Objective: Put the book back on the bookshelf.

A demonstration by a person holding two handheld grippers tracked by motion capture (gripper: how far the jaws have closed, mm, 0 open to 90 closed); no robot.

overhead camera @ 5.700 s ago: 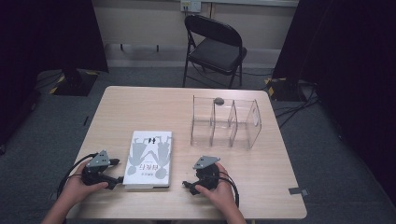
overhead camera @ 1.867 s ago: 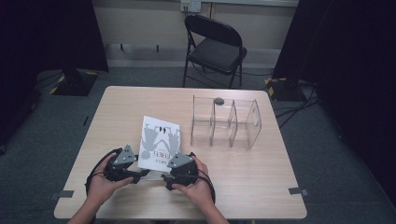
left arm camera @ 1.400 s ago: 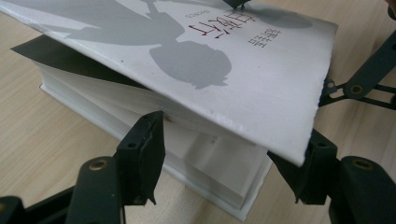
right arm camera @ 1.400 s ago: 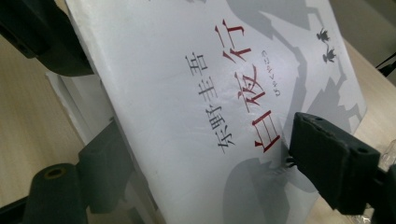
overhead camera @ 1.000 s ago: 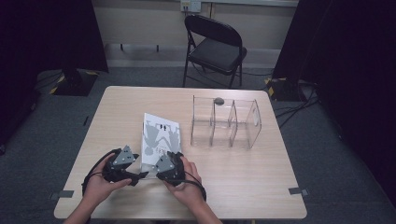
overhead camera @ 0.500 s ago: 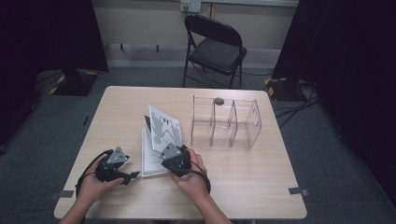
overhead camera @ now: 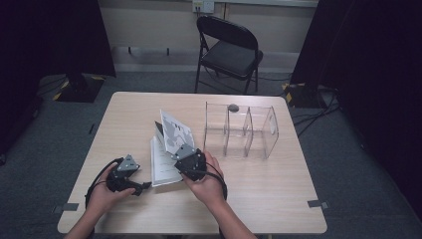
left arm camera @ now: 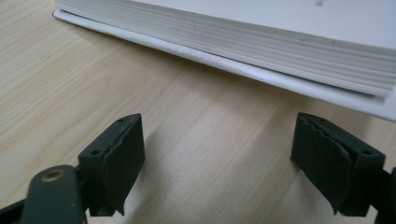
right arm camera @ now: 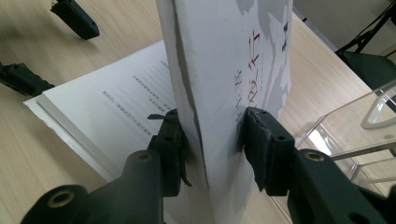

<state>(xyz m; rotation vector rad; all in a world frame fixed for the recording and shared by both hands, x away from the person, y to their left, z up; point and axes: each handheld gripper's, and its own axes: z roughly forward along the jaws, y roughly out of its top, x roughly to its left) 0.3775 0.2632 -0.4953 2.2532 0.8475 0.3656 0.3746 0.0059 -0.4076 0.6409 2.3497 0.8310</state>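
Two grippers on the bench (overhead camera: pixel 278 199), one book (overhead camera: pixel 166 159) between them.

Left gripper (overhead camera: pixel 139 188): low over the bench at the book's near-left corner, jaws spread wide and just opened further. Nothing between them, bare wood only. In the left gripper view the black pads (left arm camera: pixel 122 161) have ridged, slightly chewed faces, and the book's page block sits just beyond them, not touching. That page edge is a thick stack of fine white leaves on a thin white back cover lying flat on the bench.

Book: open, near the bench's front centre. The page block lies flat; the front part is lifted and stands tilted up and away. The cover is white, glossy-looking card with grey blotchy artwork and some red lettering; the open page shows small printed lines.

Right gripper (overhead camera: pixel 185 154): jaws just closed, clamped on the raised cover and what looks like a few leaves with it, pads (right arm camera: pixel 261 140) pressing both faces near its lower edge. Held sheet bows slightly between the pads.

Right of the book, near but apart: a clear plastic organizer (overhead camera: pixel 241 130), rectangular, upright dividers forming compartments, a small dark round object (overhead camera: pixel 233 106) on its far rim.

Bench is light wood-grain laminate, rounded corners.
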